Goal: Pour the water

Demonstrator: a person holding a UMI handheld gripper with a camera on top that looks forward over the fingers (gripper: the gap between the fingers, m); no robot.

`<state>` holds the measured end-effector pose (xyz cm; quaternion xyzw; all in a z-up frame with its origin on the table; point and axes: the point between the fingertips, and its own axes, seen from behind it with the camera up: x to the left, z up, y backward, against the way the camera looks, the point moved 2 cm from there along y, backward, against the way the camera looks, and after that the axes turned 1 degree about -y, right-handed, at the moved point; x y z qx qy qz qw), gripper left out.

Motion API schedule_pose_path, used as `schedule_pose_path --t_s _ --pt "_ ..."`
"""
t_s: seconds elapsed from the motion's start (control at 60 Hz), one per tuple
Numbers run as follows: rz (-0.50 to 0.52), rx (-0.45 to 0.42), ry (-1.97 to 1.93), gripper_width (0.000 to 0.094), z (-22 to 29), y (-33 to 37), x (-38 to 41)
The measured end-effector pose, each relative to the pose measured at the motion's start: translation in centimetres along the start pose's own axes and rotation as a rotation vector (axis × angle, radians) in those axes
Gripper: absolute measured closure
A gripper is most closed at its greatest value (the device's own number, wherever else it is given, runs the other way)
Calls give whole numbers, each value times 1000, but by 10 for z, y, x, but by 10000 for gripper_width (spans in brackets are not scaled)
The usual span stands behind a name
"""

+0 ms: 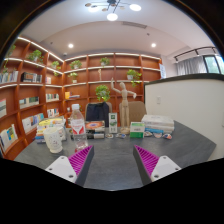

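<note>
While I hold the tongs (112, 163) low over the grey table (110, 160), I see their two fingers spread apart with nothing between them, the purple pads (81, 158) facing each other across bare tabletop. Beyond the left finger and off to that side stands a clear water bottle (77, 124) with a red label, upright on the table. Just left of it I make out a pale cup (55, 139), with a few other containers crowded near it that I cannot tell apart. Straight ahead of the tongs, along the far edge of the table, sits a row of small boxes (97, 127), and ahead to the right lies a flat white pack (158, 124). Past the table a wooden bookshelf (30, 85) wraps around the room, with green plants (103, 92) on it and lit strips along its shelves. Round lights (112, 15) glow in the ceiling overhead.
</note>
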<state>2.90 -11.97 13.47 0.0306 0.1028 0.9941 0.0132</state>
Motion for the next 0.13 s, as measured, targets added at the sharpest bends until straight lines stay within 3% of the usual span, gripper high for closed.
schedule_pose_path --t_s 0.133 --pt "17 -7 -17 106 0 1 3"
